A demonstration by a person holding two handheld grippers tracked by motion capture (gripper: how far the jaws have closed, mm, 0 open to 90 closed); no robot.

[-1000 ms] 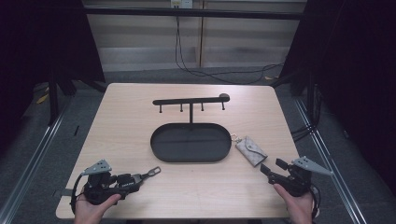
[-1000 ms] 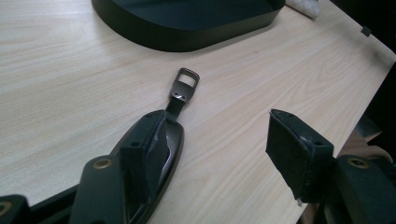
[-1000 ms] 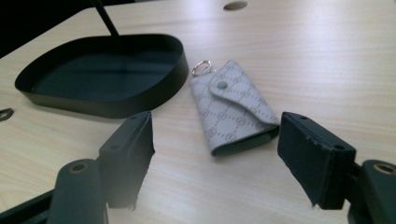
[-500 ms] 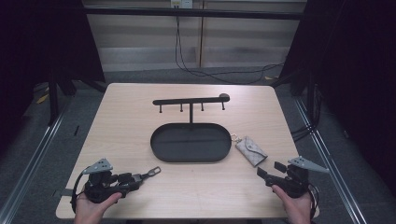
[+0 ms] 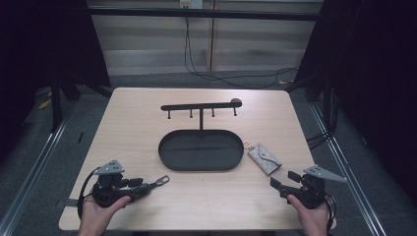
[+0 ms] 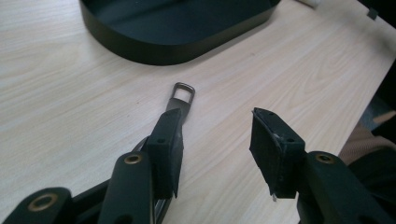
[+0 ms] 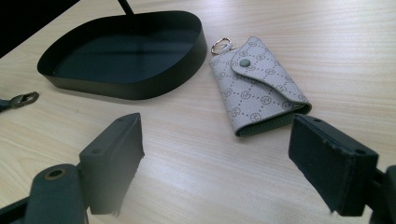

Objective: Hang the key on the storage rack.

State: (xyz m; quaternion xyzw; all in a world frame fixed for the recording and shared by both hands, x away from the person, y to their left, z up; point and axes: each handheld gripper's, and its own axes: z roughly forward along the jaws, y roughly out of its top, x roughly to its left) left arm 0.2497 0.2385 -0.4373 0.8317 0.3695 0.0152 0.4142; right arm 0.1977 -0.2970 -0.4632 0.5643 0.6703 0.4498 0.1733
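One tray, one key pouch, one strap.

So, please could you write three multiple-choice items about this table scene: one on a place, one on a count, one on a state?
1. Where does the grey patterned key pouch lie?
A. inside the tray
B. on the table, right of the black oval metal tray
C. on the hook bar

2. How many hooks hang from the black bar stand?
A. two
B. four
C. six

3. How do the right gripper jaws stand?
A. apart, holding nothing
B. shut on the pouch
C. shut on the tray

Key: 1 B, the high view shows the pouch beside the tray's right end; 2 B, four pegs hang below the bar; 3 A, bare table lies between the jaws.
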